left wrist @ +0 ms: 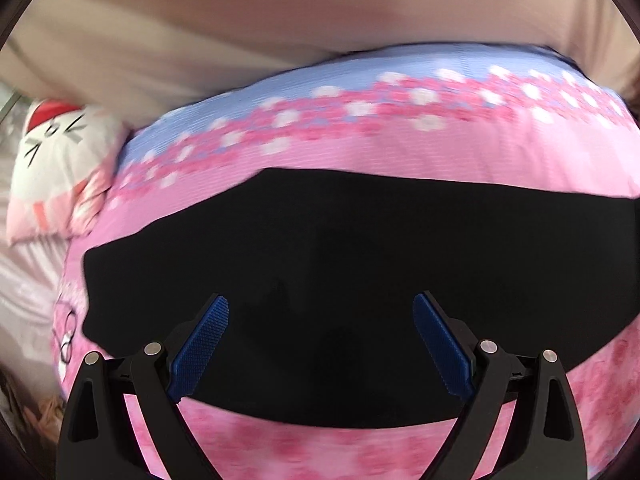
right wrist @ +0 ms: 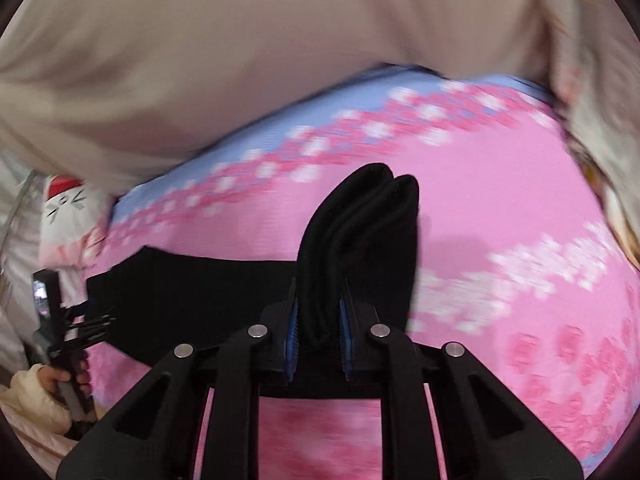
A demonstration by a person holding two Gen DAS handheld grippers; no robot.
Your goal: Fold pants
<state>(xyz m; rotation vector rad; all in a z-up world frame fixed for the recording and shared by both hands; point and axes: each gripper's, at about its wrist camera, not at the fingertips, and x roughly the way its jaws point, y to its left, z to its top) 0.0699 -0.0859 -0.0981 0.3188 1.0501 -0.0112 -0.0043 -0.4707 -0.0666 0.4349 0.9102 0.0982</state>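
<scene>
In the right wrist view alone, right gripper [right wrist: 318,340] jaws pinch pants [right wrist: 360,224]; left gripper [left wrist: 320,344] gapes.

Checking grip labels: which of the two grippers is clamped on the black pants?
The right gripper, pinching a raised fold of the pants; the left gripper stands open, empty.

The left gripper [left wrist: 321,312], at six o'clock, spreads its blue pads [left wrist: 202,350] wide with nothing between them above the black pants [left wrist: 360,240], which lie flat on a pink flowered bedspread [left wrist: 360,152], a cat-face pillow [left wrist: 56,160] at nine o'clock.
</scene>
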